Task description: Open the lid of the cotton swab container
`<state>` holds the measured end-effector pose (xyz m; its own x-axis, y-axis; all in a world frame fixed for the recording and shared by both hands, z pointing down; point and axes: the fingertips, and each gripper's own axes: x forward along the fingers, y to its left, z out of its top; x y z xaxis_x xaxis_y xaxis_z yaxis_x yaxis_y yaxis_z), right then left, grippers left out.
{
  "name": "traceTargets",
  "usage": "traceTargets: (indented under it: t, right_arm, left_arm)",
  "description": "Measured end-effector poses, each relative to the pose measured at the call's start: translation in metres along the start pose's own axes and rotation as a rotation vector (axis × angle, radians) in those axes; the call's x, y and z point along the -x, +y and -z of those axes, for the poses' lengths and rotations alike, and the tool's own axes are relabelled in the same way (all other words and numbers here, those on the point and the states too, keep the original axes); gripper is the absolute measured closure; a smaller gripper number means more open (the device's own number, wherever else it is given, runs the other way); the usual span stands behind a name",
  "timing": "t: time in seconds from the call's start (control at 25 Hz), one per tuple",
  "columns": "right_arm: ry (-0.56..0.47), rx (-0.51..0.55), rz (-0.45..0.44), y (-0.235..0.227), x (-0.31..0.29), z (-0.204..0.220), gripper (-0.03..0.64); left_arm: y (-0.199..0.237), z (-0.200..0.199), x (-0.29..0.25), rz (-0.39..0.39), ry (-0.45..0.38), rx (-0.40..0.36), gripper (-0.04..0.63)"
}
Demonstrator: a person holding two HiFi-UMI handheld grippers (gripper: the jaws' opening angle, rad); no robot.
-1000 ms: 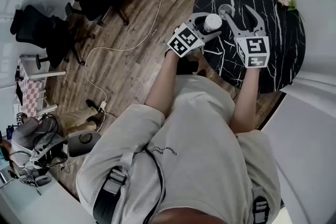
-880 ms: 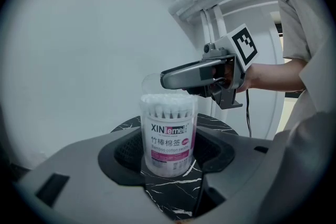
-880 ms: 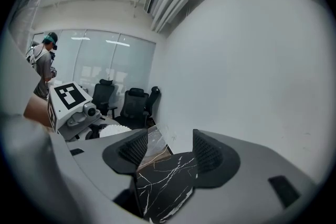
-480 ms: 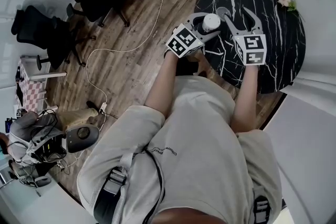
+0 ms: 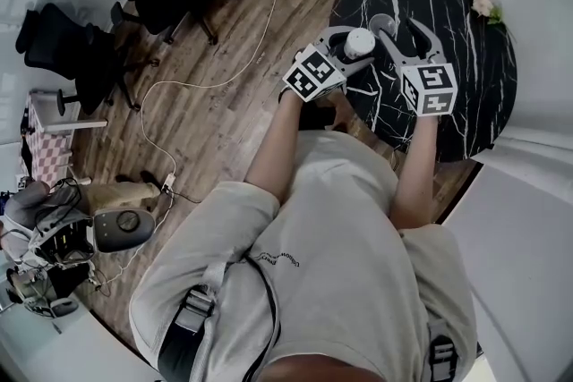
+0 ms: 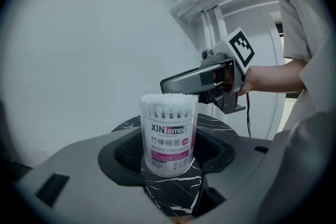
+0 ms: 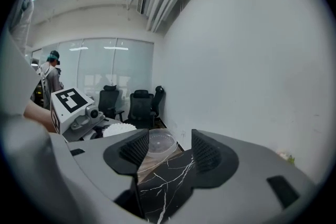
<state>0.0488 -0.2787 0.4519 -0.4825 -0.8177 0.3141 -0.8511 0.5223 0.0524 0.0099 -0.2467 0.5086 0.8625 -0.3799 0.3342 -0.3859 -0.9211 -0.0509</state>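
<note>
l gripper (image 6: 170,153) jaws clamp the tub (image 6: 168,134), upright on the surface, swab tips bare. lid (image 7: 157,143) lies flat btwn the tips of the r gripper (image 7: 165,150), whose jaws are closing but not yet touching it. looks already off, r side nearer.

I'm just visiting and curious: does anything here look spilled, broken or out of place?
Nothing stands out. The left gripper holds the container upright, with the swabs standing neatly inside and none spilled. Its clear lid lies flat on the table, apart from it, which fits an opening job rather than a mishap.
</note>
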Motion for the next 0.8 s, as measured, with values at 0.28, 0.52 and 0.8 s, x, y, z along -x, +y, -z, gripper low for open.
traceTargets:
  t: [0.28,0.52,0.8]
  right_arm:
    - [-0.149,-0.112,-0.153,0.021,0.012,-0.008,0.338]
    - [-0.164,-0.213,-0.239,0.03,0.012,0.01,0.339]
    - [-0.113,-0.226,-0.266,0.026,0.013,0.032,0.338]
  left_arm:
    - [0.004,0.007,0.007,-0.04,0.003,0.035,0.328]
    - [0.014,0.012,0.013,-0.08,0.006,0.059,0.328]
    - [0.022,0.013,0.012,-0.128,-0.019,0.096,0.328]
